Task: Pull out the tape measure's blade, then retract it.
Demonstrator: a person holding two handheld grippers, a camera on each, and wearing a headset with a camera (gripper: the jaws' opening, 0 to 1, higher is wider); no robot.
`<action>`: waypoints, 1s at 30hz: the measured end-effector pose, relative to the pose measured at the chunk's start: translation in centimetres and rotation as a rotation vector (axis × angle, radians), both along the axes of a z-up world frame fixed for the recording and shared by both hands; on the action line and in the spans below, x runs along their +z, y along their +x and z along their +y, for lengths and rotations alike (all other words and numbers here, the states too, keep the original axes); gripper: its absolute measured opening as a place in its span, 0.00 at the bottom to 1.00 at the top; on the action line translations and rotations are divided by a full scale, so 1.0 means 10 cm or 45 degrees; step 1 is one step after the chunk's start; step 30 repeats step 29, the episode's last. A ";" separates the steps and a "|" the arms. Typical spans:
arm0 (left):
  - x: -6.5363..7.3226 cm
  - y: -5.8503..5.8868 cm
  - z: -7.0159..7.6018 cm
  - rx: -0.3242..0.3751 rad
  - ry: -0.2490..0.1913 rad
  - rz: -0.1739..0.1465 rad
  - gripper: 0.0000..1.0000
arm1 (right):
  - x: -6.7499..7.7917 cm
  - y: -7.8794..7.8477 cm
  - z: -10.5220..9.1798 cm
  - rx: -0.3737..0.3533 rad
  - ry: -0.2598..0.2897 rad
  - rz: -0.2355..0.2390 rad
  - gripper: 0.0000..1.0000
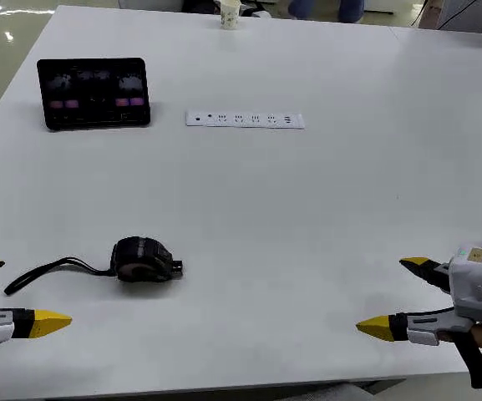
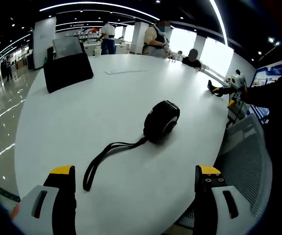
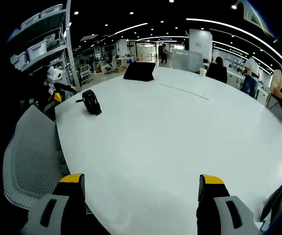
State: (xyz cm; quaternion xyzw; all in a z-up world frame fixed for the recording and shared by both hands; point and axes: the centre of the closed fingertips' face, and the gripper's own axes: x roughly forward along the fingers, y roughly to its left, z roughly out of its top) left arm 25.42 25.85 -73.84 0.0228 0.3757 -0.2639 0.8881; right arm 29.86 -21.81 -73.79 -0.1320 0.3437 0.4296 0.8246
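On the white desk [image 1: 307, 209], the hard, probably slippery tape measure [image 1: 144, 259] needs holding across its case; the left gripper [image 1: 36, 292] and right gripper [image 1: 380, 294] have jaws apart.

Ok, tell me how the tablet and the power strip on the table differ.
The tablet is black; the power strip is white like the table. The tablet stands propped up, screen lit; the power strip lies flat. The tablet is a broad rectangle; the power strip is long and narrow. Both sit on the table's far half, apart.
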 end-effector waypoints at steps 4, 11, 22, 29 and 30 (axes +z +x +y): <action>0.02 -0.01 0.02 0.002 0.002 -0.002 0.99 | 0.00 0.00 0.00 -0.014 -0.002 0.006 0.99; 0.05 0.01 0.04 0.007 0.001 -0.013 0.99 | 0.01 -0.01 0.05 -0.008 0.008 0.009 0.99; 0.03 0.00 0.04 -0.004 -0.007 0.002 0.99 | 0.04 0.02 0.09 0.012 0.013 0.002 0.99; 0.04 0.01 0.04 -0.006 -0.004 0.000 0.99 | 0.02 0.03 0.09 0.022 0.008 0.006 0.99; 0.04 0.01 0.04 -0.006 -0.004 0.000 0.99 | 0.02 0.03 0.09 0.022 0.008 0.006 0.99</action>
